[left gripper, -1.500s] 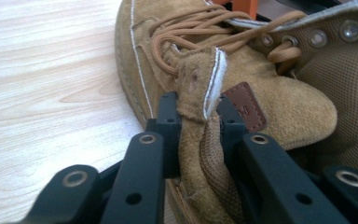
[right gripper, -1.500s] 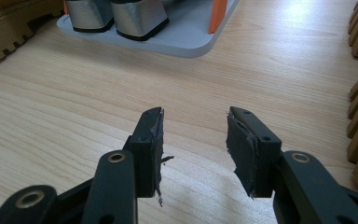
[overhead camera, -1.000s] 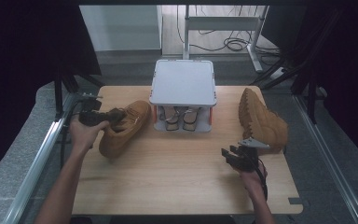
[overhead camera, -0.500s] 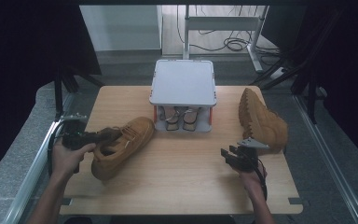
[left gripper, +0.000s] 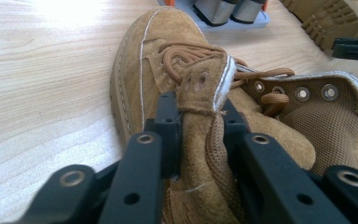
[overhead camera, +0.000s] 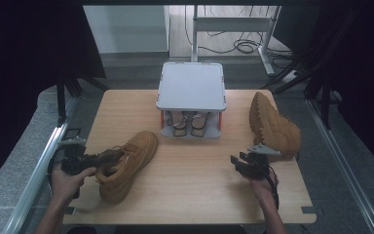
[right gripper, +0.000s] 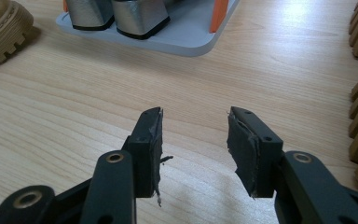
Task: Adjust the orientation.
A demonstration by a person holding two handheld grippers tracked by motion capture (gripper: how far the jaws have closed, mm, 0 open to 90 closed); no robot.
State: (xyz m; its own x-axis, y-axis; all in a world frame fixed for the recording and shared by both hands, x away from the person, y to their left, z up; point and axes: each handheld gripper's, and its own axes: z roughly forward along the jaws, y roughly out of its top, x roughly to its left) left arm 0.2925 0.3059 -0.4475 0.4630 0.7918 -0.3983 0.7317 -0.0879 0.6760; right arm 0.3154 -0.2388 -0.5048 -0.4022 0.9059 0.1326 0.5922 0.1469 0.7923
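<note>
boot [left gripper: 177,79] collar hidden between left gripper [left gripper: 196,122] pads

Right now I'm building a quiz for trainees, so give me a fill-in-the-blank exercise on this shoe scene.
1. The left hand-held gripper has its jaws around the ____ of the upright boot.
2. The other boot lies on its ____, sole showing.
3. The right hand-held gripper holds ____ between its jaws.
4. The grey rack has a pair of ____ under its top shelf.

Missing words: tongue; side; nothing; shoes
</note>
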